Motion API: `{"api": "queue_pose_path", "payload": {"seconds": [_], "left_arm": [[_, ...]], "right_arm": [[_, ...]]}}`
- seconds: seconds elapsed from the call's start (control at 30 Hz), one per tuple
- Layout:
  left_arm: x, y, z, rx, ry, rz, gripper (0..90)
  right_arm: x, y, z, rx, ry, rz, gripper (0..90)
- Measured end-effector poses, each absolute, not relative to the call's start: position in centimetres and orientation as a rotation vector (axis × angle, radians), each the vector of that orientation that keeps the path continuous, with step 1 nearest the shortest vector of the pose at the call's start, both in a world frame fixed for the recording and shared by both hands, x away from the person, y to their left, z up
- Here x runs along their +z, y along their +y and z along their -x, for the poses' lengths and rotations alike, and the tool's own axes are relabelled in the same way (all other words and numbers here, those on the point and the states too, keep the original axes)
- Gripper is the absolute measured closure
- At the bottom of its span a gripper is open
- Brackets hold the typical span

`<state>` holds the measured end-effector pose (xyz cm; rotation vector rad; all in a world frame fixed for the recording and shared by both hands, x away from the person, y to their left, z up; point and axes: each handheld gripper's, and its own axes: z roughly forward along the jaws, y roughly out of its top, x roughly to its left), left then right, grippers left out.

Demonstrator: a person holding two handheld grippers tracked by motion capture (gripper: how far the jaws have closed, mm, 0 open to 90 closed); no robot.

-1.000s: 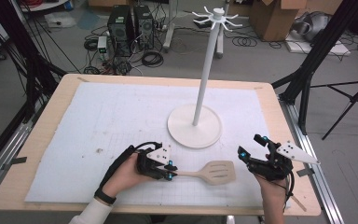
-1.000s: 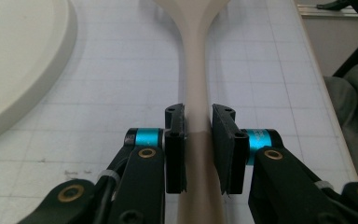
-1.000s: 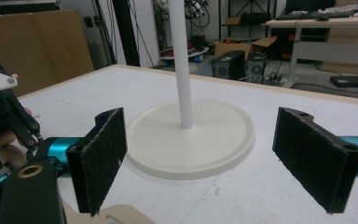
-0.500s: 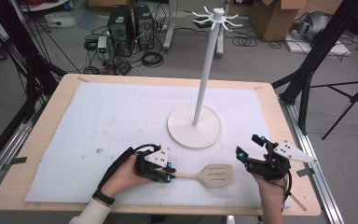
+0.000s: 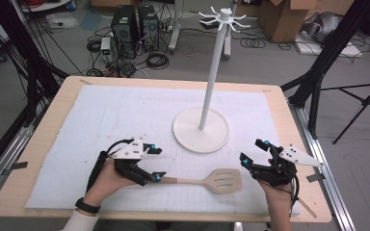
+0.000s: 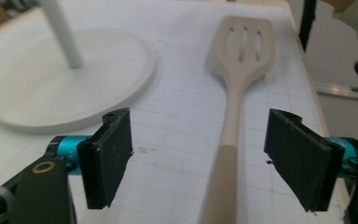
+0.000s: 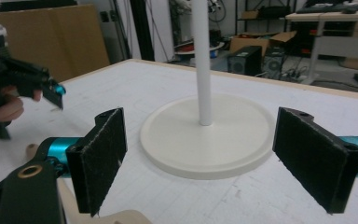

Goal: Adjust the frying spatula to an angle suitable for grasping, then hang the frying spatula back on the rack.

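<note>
A beige slotted spatula lies flat on the white mat near the table's front edge, head to the right. My left gripper is at its handle end and its jaws have just been opening. In the left gripper view the handle of the spatula runs between the wide-apart pads, closer to the right one and touching neither, so my left gripper is open. My right gripper stands open just right of the spatula head, nothing between its fingers. In its own view my right gripper faces the stand.
A white stand with a round base and a tall pole with hooks on top rises at mid-table, behind the spatula. In the right gripper view the base is close ahead. The mat covers the wooden table.
The left gripper was shut on the spatula handle; its jaws have opened and the hand has drawn back to the left. The spatula lies about where it was. The right gripper has kept still.
</note>
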<state>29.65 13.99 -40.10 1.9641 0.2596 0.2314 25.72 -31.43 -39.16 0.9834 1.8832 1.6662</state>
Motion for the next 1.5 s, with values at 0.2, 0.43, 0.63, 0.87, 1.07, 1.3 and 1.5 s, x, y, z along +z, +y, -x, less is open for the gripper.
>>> {"api": "queue_pose_path", "payload": {"seconds": [0.2,0.43,0.63,0.87,1.07,1.3,1.5], "left_arm": [[-40.2,19.1,-29.3,0.355,0.405,-1.824,21.2],[-40.7,23.1,-28.9,0.451,0.494,-1.748,18.9],[-40.7,25.0,-28.3,0.509,0.521,-1.692,18.3],[-40.6,25.4,-28.0,0.522,0.527,-1.666,18.0],[-40.4,25.3,-28.0,0.525,0.514,-1.673,18.0],[-40.5,25.7,-28.1,0.523,0.516,-1.664,18.0],[-40.4,25.6,-28.0,0.525,0.513,-1.666,18.0]], "right_arm": [[-39.2,-30.5,-25.9,1.687,1.938,-0.933,16.2],[-39.2,-29.5,-26.0,1.682,1.990,-0.872,16.2],[-39.2,-29.3,-26.0,1.684,1.999,-0.858,16.2],[-39.2,-29.2,-26.0,1.679,2.006,-0.859,16.2],[-38.9,-28.9,-26.0,1.703,2.019,-0.839,16.2],[-38.4,-28.2,-26.2,1.715,2.035,-0.792,16.1],[-38.0,-27.2,-26.5,1.700,2.087,-0.747,16.2]]}}
